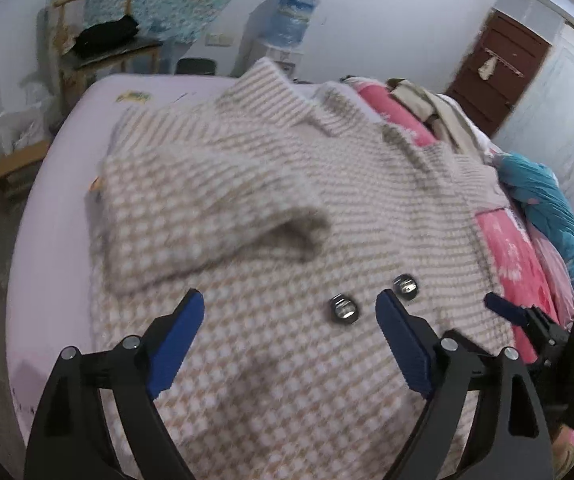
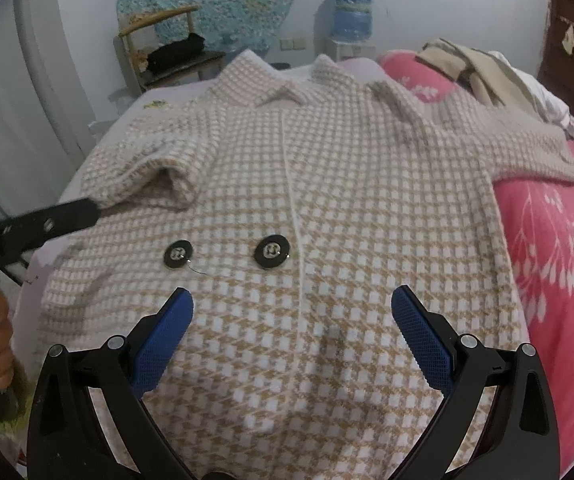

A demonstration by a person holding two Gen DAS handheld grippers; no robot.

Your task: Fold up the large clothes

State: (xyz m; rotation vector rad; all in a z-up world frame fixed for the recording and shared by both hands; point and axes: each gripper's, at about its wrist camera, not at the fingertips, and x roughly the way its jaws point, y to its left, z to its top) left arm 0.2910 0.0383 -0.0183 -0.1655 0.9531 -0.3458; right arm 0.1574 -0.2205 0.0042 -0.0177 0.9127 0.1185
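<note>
Coat [image 2: 307,208] lies flat, face up, on the bed [image 1: 59,216] | one sleeve [image 1: 191,208] folded across the chest | your left gripper [image 1: 289,312] and right gripper [image 2: 293,308] hover spread, empty | next, pinch the far sleeve [image 2: 527,152] near its cuff, fold it in.

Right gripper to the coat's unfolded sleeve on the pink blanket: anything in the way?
Nothing visible. The right gripper is open over the coat front; the sleeve lies flat on the pink blanket, with only coat fabric between. The folded sleeve lies on the opposite side.
</note>
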